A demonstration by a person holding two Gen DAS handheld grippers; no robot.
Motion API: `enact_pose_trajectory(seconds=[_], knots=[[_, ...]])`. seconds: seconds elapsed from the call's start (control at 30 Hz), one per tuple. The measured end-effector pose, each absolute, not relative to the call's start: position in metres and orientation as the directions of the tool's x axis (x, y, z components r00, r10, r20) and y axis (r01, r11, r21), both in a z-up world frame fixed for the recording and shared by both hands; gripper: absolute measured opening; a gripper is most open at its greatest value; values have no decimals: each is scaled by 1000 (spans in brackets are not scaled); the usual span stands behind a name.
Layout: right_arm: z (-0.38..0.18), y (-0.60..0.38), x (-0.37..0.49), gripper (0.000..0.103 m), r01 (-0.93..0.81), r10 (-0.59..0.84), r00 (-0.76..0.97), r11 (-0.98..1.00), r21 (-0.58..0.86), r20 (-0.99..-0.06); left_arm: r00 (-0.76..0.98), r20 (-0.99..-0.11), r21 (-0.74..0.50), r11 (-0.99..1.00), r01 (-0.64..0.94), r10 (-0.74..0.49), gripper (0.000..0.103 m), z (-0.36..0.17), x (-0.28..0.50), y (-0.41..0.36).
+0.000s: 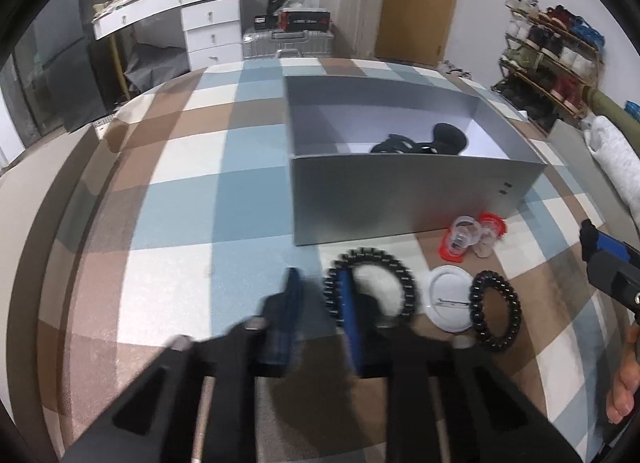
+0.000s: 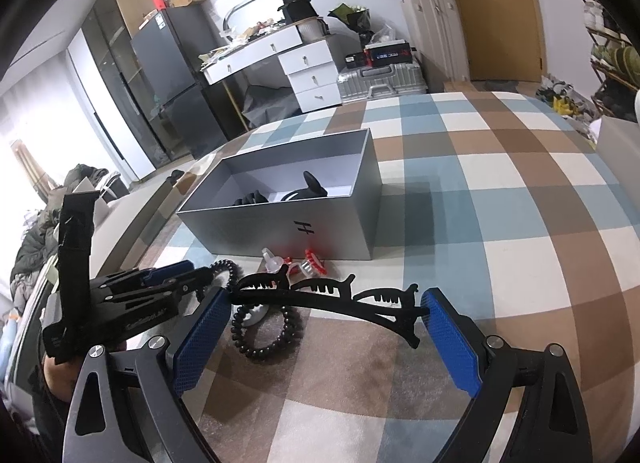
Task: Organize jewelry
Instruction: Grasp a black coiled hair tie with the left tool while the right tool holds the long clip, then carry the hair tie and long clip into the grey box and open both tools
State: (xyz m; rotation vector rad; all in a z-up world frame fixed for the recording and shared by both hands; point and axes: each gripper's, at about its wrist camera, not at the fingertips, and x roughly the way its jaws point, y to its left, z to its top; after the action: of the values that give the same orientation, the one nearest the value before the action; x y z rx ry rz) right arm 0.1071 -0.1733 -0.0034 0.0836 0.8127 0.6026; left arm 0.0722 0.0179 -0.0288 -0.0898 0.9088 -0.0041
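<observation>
1. Left gripper: sits near and centre in its own view, blurred, fingers pointing down at the checked blue, brown and white cloth. From the right wrist view, looks clenched, tips pinched together on the left rim of the left black coiled plastic hair ring.
2. Left black coiled plastic hair ring: lies flat on the cloth, just in front of the near wall of the open grey rectangular cardboard box.
3. Right gripper: grasps a long black plastic toothed hair clip by its two ends, one end against each blue pad, jaws set wide apart. Holds the clip clear above the cloth, near side of the box. Appears at the right edge of the left wrist view, with a person's hand below it.
4. White round pin badge: rests back-up on the cloth, just right of the left ring, pin showing.
5. Right black coiled hair ring: lies flat, touching the badge's right edge; seen beneath the held clip in the right wrist view.
6. Small red and clear plastic pieces: stand huddled together against the box's near wall, beyond the badge.
7. Dark jewellery items: lie inside the box, towards its near right part; too dark to tell apart.
</observation>
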Motion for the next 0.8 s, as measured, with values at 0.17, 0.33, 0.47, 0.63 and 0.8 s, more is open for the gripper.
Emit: enact_pose_trajectory(seconds=[0.17,0.33,0.47,0.63,0.8], knots=[[-3,-174,107,96,-475,538,529,829,296,-656,626,-779,-71,997,-24,-41,5,-27,70,16],[-1,-173,107,96,-478,540,533,827,295,-652,660,-749,-82,997,-7,-57,4,-15,60,14],[2,-171,107,96,-481,537,543,829,285,-646,704,-708,-93,996,-2,-65,4,-1,54,14],[7,-168,108,96,-489,537,552,828,274,-638,754,-653,-100,995,9,-72,4,13,55,14],[11,-165,111,96,-497,541,557,825,269,-631,791,-608,-109,994,0,-67,4,22,63,17]])
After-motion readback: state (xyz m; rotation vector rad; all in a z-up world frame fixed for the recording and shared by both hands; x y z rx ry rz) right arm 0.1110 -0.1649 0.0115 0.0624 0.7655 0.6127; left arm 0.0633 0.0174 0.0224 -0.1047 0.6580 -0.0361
